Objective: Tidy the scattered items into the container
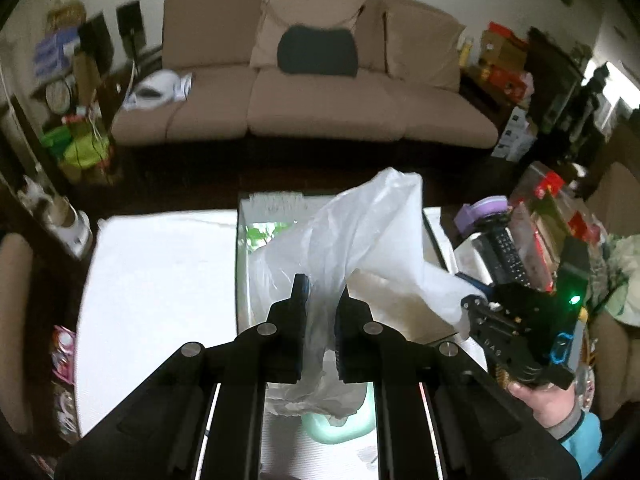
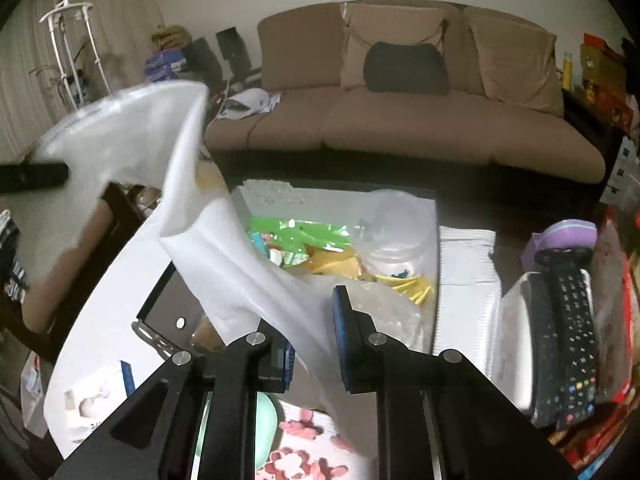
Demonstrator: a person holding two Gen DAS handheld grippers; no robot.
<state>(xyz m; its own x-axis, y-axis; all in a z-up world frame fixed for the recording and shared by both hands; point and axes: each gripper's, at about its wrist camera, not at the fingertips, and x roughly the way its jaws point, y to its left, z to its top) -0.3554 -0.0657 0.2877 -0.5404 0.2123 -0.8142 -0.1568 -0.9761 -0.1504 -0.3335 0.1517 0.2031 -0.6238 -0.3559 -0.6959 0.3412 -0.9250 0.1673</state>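
Together, the left tool [image 1: 320, 320] and right tool [image 2: 312, 340] each clench the thin translucent white plastic bag [image 1: 360, 232] above the clear rectangular container [image 2: 344, 248].

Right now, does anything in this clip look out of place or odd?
Yes: the white plastic bag is stretched in the air between both claws, left claw and right claw, instead of lying inside the container.

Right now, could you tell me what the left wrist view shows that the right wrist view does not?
Only the left wrist view shows the right gripper from outside, in a hand. Only the right wrist view shows the container's contents: green packets, a clear tub. Both show the white plastic bag pinched by both grippers, the sofa and the remote control.
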